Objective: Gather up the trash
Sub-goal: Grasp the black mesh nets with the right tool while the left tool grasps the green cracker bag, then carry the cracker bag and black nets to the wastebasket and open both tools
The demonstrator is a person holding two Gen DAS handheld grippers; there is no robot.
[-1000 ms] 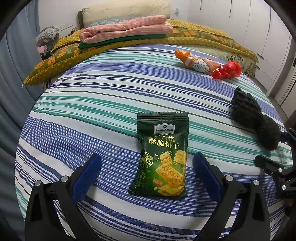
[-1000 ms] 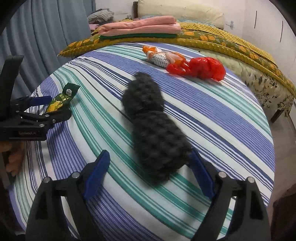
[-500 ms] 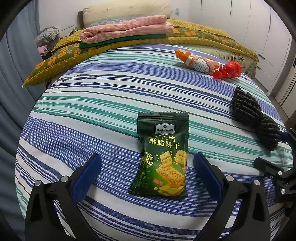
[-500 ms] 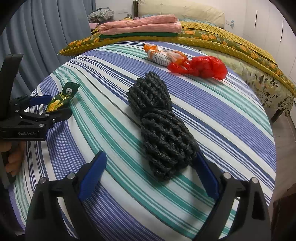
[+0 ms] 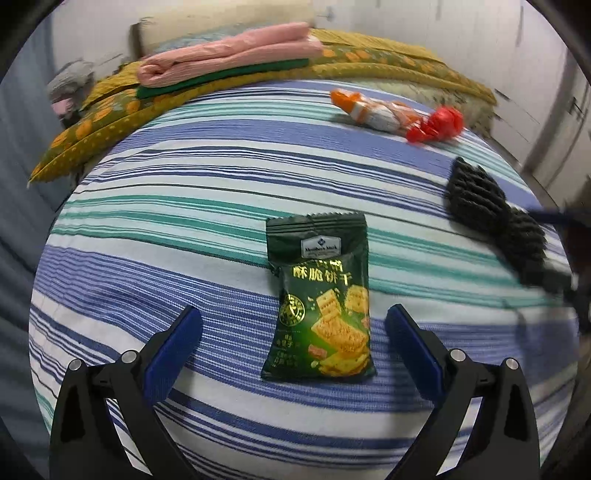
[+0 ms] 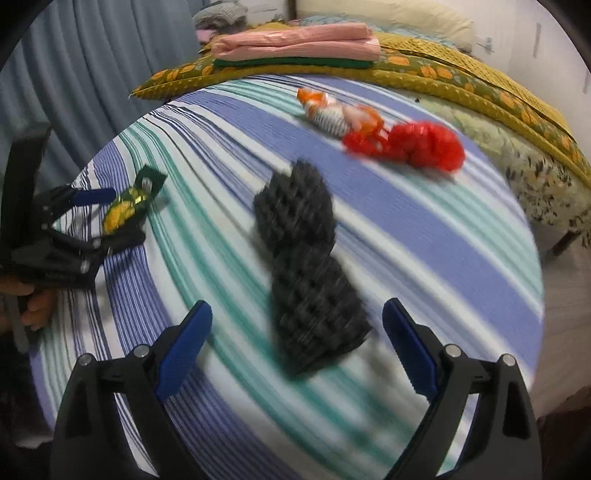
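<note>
Striped bed (image 5: 184,206), snack packet (image 5: 319,299) between open left claw (image 5: 293,332)

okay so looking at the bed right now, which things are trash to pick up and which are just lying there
Trash to collect:
green cracker packet
black foam netting
orange-and-white wrapper
red crumpled plastic

Just lying about:
folded pink blanket
yellow patterned quilt
cream pillow

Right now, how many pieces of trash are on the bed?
4. Green cracker packet between the left tool's open fingers; black foam netting ahead of the open right tool; orange-white wrapper and red plastic bag farther up, touching. More may be hidden.
</note>
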